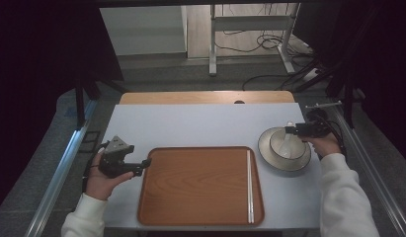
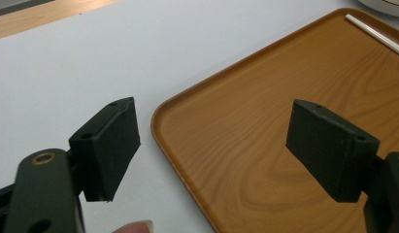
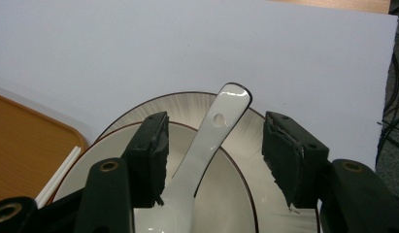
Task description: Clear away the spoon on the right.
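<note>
Spoon (image 3: 207, 150) lies in white bowl (image 3: 236, 194), bowl on plate (image 3: 187, 104), right of tray (image 1: 190, 182) on bench (image 1: 190, 123). Right hand-held gripper (image 3: 214, 160) over bowl, jaws wide apart astride spoon handle, not pressing. Left hand-held gripper (image 2: 211, 155) agape, empty, at tray's left edge. Chopsticks (image 1: 249, 185) on tray.
</note>
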Demonstrator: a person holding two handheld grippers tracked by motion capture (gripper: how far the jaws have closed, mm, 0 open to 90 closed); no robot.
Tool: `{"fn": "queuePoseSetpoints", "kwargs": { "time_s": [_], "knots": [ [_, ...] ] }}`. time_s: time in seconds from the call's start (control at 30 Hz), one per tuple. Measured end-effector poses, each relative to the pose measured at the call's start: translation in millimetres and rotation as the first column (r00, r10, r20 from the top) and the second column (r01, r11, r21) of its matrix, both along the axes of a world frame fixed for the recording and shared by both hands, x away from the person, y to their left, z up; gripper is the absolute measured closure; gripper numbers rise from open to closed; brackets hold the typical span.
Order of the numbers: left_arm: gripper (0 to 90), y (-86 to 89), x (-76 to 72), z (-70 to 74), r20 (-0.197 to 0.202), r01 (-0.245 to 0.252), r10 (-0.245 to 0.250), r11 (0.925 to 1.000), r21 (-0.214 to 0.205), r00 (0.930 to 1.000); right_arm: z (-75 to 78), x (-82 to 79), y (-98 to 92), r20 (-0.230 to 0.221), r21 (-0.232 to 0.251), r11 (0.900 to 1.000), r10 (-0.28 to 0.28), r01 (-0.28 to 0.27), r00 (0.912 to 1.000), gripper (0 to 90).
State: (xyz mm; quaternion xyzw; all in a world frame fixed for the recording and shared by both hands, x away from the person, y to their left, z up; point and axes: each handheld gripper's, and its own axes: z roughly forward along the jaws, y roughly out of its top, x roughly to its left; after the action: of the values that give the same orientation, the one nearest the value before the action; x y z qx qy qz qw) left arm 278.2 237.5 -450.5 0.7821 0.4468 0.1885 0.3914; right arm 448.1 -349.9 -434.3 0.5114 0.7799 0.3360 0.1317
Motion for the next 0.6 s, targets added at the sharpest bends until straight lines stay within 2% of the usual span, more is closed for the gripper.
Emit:
{"fn": "queuePoseSetpoints", "kwargs": {
  "time_s": [0.27, 0.4, 0.6],
  "knots": [
    [19.5, 0.3, 0.1, 0.0, 0.001, -0.001, 0.001, 1.0000, -0.001, 1.0000, -4.5, 7.4, -3.4, -0.015, 0.026, 0.9996, -0.011, 0.011, 0.9998, 47.1],
    [19.6, 0.1, 0.2, 0.0, 0.002, -0.002, 0.002, 1.0000, 0.001, 1.0000, -6.4, 11.8, -6.1, -0.026, 0.071, 0.9975, -0.006, 0.008, 0.9996, 49.9],
    [19.6, 0.4, 0.4, -0.3, 0.001, -0.004, 0.004, 1.0000, 0.000, 1.0000, -12.2, 17.9, -8.3, -0.059, 0.126, 0.9921, 0.008, -0.001, 0.9982, 59.2]
  ]
}}
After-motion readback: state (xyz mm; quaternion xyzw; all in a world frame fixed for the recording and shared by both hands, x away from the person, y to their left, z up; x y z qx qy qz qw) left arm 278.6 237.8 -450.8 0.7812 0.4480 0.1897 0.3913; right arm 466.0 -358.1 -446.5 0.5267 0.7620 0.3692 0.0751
